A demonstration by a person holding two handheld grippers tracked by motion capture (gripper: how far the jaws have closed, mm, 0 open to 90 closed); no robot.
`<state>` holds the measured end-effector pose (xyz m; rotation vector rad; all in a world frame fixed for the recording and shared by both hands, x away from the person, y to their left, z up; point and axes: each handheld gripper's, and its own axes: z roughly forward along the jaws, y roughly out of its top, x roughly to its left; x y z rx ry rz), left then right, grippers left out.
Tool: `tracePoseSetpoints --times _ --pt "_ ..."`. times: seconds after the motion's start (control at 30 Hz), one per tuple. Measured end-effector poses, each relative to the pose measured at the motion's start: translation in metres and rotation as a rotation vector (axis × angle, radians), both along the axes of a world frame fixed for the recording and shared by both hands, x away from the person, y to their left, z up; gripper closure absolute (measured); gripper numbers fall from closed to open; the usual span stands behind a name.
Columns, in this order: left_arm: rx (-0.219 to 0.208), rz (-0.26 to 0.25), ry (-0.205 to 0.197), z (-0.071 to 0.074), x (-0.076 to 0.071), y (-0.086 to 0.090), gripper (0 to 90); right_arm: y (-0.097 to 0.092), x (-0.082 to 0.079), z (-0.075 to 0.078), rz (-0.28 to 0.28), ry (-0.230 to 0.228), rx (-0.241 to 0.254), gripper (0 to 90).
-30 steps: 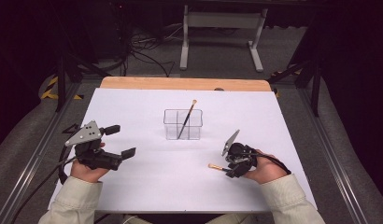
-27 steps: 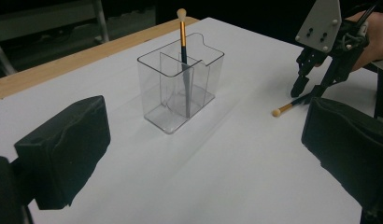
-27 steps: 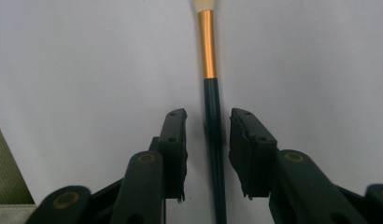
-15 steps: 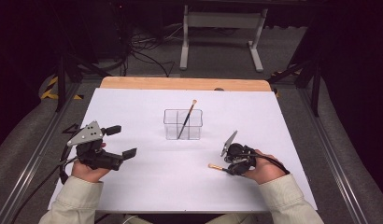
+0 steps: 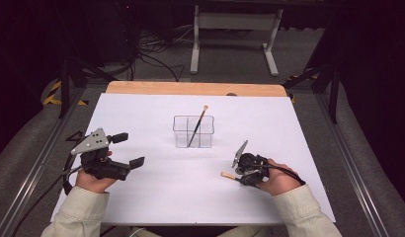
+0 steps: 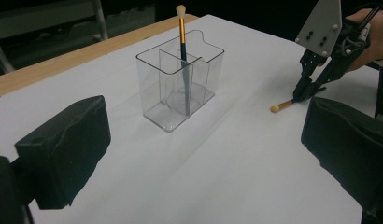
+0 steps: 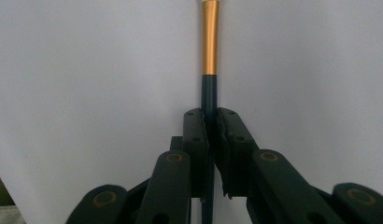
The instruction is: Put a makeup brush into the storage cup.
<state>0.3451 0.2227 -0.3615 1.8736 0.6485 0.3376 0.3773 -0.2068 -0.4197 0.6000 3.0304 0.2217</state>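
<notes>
A clear plastic organizer [image 5: 181, 133] [image 6: 154, 84] with compartments stands mid-table, and a gold-and-black makeup brush [image 5: 199, 123] [image 6: 181, 28] leans in it. A second brush [image 5: 225, 175] [image 6: 279, 107] [image 7: 209, 42] lies flat on the white tabletop at the front right. My right gripper [image 5: 240, 177] [image 6: 301, 95] [image 7: 210, 126] points down at the table, shut on this brush's dark handle, with the gold ferrule sticking out past the pads. At the front left, my left gripper [image 5: 130, 149] [image 6: 206, 154] is held level above the table, open with nothing between its jaws.
A white sheet [image 5: 156, 197] covers the table, with a bare wooden strip [image 5: 190, 89] along the far edge. A metal stand [image 5: 235, 29] and cables sit on the dark floor beyond. Grey rails run along both sides of the table.
</notes>
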Motion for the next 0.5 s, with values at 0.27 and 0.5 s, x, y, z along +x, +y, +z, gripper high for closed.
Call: tracePoseSetpoints --times 0.27,0.5 --pt "-0.001 -0.001 0.003 0.000 0.000 0.000 2.2 -0.001 0.001 0.001 -0.002 0.008 0.006 82.8" --pt "-0.013 0.002 0.000 0.000 0.000 0.001 2.2 -0.007 -0.001 0.016 -0.025 -0.027 0.089 82.8"
